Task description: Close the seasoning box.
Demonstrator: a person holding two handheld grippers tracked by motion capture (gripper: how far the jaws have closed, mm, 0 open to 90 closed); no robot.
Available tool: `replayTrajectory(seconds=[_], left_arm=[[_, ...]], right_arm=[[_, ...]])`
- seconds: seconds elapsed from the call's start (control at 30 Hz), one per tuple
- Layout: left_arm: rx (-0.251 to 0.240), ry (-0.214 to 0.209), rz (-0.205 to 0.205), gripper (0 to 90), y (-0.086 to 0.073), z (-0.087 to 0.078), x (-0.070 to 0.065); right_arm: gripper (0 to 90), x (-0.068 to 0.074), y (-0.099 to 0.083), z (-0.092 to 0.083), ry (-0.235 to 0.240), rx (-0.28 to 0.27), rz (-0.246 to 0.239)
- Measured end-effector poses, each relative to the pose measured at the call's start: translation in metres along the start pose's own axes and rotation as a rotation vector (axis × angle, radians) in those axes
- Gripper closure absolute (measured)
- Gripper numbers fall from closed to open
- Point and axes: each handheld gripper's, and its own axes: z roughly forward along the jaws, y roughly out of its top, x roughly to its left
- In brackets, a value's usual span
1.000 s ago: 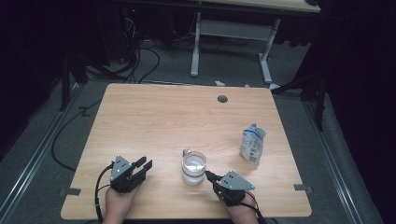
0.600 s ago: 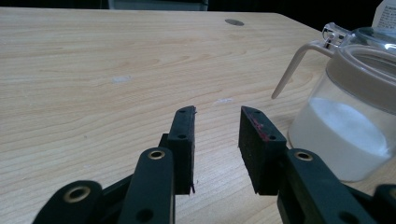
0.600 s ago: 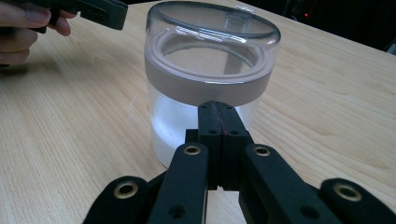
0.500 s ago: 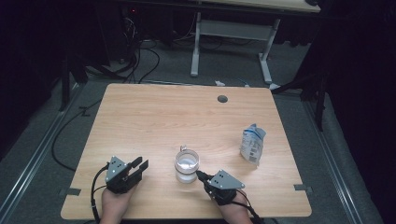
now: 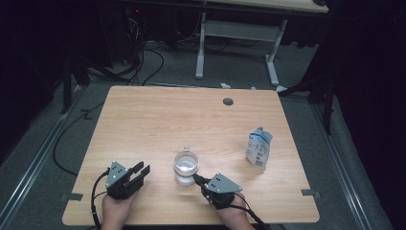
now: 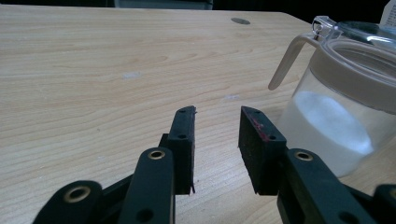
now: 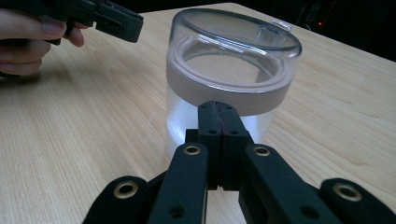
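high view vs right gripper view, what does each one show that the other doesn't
High view alone: the white pouch standing toward the table's right edge, the round hole near the far edge, and the floor cables.

Right gripper view alone: the right gripper seen close, jaws pressed together with nothing between them, tips at the jar's wall, and the clear domed lid in detail.

Both: the jar holding something white, the wooden table, and the left gripper with jaws apart, held in a hand.
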Motion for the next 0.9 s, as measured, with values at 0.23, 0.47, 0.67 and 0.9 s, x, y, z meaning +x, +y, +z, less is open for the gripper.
replayTrajectory(seconds=[0.23,0.47,0.67,0.9], left_arm=[[-0.001,0.005,-0.004,66.7,-0.001,-0.002,0.001],[0.003,0.002,-0.001,66.6,-0.001,0.000,0.002],[0.019,-0.008,0.004,66.6,-0.004,0.003,0.003],[0.020,-0.007,0.015,66.1,-0.002,0.002,0.003]], right_arm=[[89.5,0.002,0.001,0.002,0.007,-0.003,-0.012],[87.5,-0.001,0.004,-0.008,-0.003,-0.029,-0.004],[85.1,-0.026,-0.002,-0.021,-0.081,-0.032,0.048],[73.9,-0.073,-0.035,-0.044,-0.222,0.017,0.142]])
